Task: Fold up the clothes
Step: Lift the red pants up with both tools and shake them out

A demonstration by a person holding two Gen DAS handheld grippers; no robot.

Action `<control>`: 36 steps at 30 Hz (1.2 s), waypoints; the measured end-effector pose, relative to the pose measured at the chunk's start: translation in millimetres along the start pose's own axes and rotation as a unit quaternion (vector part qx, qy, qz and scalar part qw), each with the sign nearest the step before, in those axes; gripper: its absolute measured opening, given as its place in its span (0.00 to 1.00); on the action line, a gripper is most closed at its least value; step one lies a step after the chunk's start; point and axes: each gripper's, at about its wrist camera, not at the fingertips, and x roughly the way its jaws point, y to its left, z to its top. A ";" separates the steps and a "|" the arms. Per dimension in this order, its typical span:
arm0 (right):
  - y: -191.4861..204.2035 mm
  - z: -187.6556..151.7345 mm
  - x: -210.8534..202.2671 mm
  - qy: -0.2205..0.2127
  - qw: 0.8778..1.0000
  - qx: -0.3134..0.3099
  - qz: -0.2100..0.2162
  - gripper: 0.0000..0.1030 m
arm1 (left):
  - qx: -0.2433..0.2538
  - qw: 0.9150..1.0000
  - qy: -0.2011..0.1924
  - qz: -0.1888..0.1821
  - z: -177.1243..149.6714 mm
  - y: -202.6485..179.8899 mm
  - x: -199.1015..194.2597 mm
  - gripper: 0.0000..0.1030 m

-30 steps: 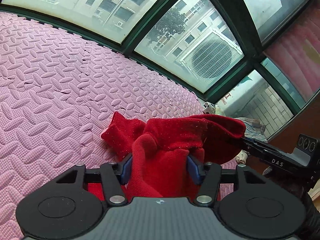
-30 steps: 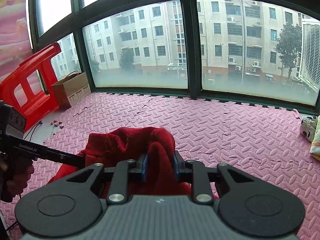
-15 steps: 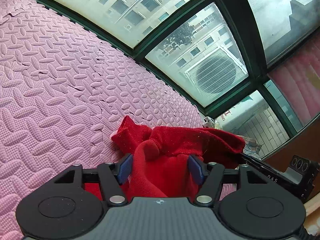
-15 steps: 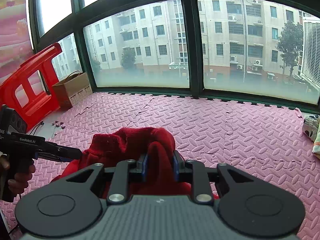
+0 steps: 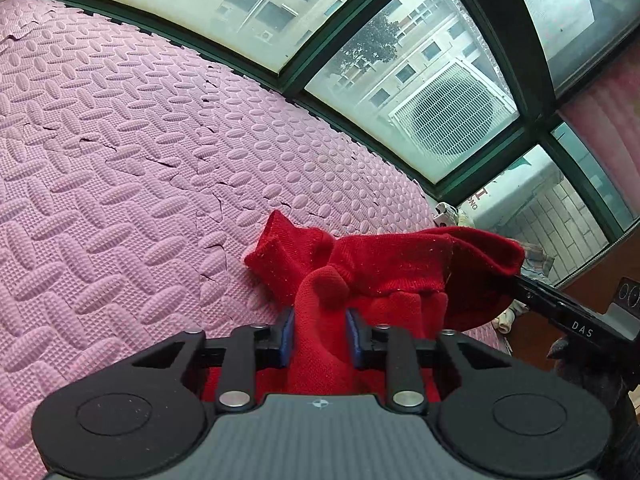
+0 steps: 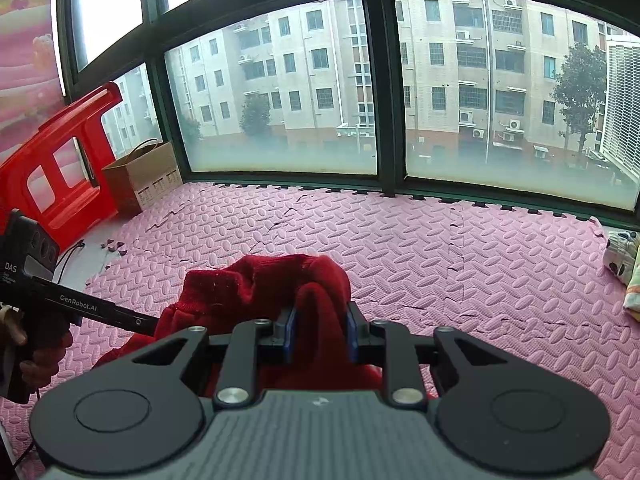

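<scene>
the left gripper [image 5: 320, 334] has its fingers pinched on a bunched fold of the red knit garment [image 5: 400, 268], which is lifted above the pink foam floor mat [image 5: 120, 184]. the right gripper [image 6: 319, 334] has its fingers clamped on another fold of the same garment [image 6: 256, 288]. a red plastic stool [image 6: 52, 160] and a cardboard box [image 6: 144, 172] stand by the window.

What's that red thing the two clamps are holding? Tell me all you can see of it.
The red garment looks like soft knit cloth, bright red with a ribbed cuff or hem sticking out at one end. It is bunched and rumpled, not yet folded. The left gripper is shut on one fold of it and the right gripper on another, so it hangs between them above the pink foam mat. Whether its lower part touches the mat is hidden.
</scene>
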 end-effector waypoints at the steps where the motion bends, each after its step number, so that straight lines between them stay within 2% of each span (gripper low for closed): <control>1: -0.5 1.1 0.5 0.000 1.000 -0.001 -0.001 0.22 | -0.004 1.000 -0.001 0.000 0.2 1.9 -0.6 0.15; 5: -2.1 6.9 3.6 0.002 1.000 0.000 -0.005 0.22 | -0.013 1.000 -0.014 -0.008 2.7 2.6 -7.4 0.10; 11: -5.1 24.4 8.4 -0.001 1.000 -0.007 -0.015 0.21 | -0.001 0.999 -0.047 0.010 18.9 -9.3 -21.2 0.10; 16: -8.8 67.2 14.4 -0.020 0.999 -0.015 -0.023 0.19 | 0.021 0.994 -0.103 0.028 64.6 -33.1 -42.7 0.09; 19: -6.8 104.8 5.4 -0.062 0.997 -0.024 -0.030 0.18 | 0.044 0.987 -0.153 0.028 102.9 -60.4 -66.5 0.09; 21: -3.4 123.2 -7.6 -0.095 0.995 -0.027 -0.029 0.18 | 0.058 0.980 -0.191 0.014 122.1 -80.3 -87.3 0.09; 22: 0.7 139.7 -24.7 -0.134 0.990 -0.033 -0.031 0.18 | 0.069 0.975 -0.213 0.004 129.5 -92.9 -100.9 0.09; 24: 5.8 155.1 -49.6 -0.186 0.981 -0.039 -0.028 0.18 | 0.090 0.962 -0.256 -0.018 143.9 -118.0 -128.1 0.09; 27: 12.8 168.5 -85.9 -0.242 0.969 -0.053 -0.023 0.18 | 0.130 0.946 -0.294 -0.041 143.9 -149.6 -160.9 0.09; 30: 18.3 157.2 -112.0 -0.251 0.965 -0.066 -0.020 0.18 | 0.161 0.937 -0.305 -0.054 128.3 -164.1 -179.5 0.09; 33: 23.4 134.0 -131.2 -0.239 0.968 -0.080 -0.016 0.18 | 0.176 0.941 -0.282 -0.062 96.6 -163.1 -185.2 0.09; 36: 26.5 96.5 -142.7 -0.196 0.977 -0.086 -0.007 0.18 | 0.183 0.949 -0.245 -0.071 54.0 -155.5 -187.3 0.09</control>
